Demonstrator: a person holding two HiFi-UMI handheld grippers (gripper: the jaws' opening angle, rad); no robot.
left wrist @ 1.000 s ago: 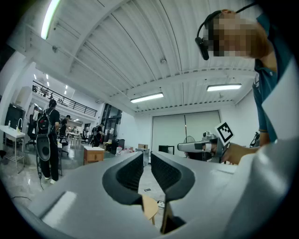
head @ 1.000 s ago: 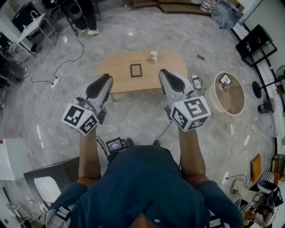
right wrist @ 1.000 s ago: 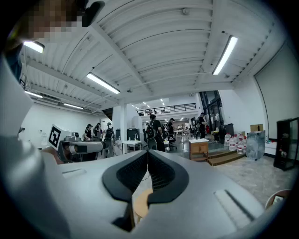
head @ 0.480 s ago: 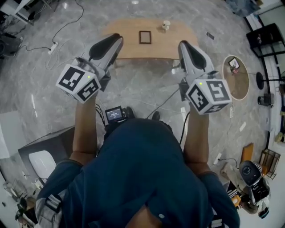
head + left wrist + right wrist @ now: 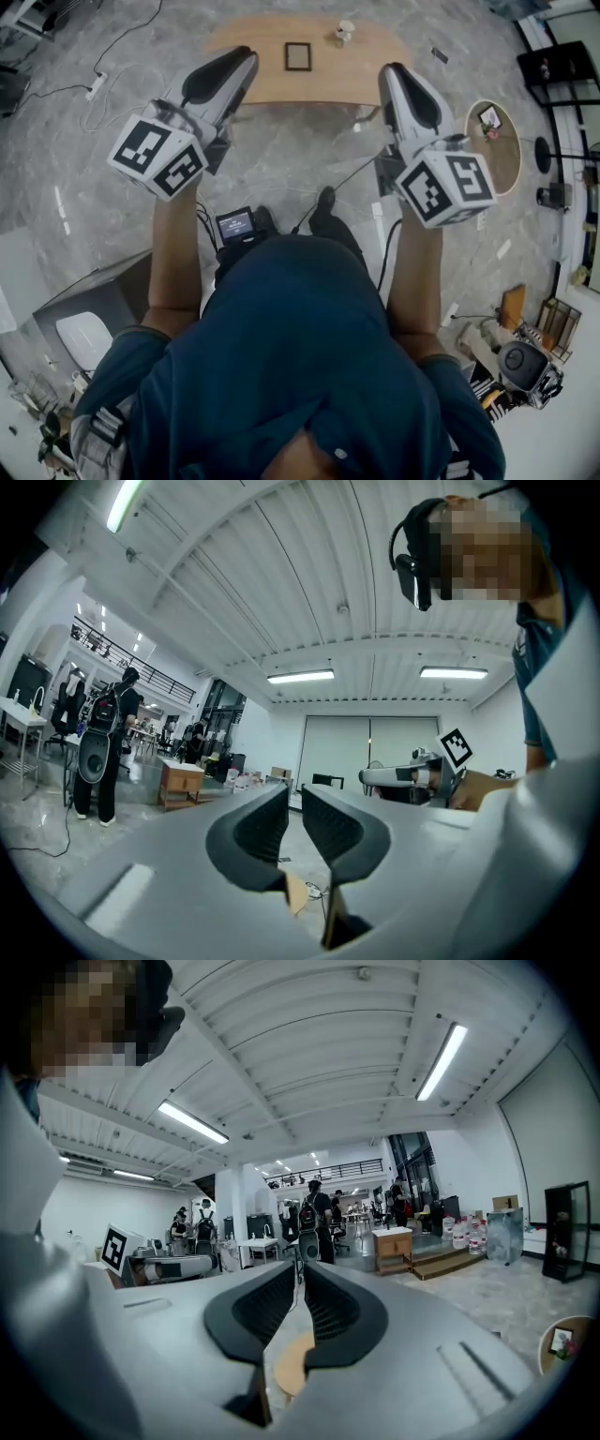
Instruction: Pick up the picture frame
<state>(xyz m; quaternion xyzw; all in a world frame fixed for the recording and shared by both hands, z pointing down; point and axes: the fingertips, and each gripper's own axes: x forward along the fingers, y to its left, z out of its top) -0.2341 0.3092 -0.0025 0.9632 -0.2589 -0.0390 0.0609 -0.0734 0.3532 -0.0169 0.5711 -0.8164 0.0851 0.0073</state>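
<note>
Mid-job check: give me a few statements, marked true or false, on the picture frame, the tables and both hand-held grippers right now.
1. The picture frame lies on the wooden table. True.
2. The left hand-held gripper holds the frame. False: its jaws are together on nothing, short of the frame.
3. A small cup stands on the same table. True.
4. The round side table is on the person's left. False: it is on the right, beyond the right hand-held gripper.
</note>
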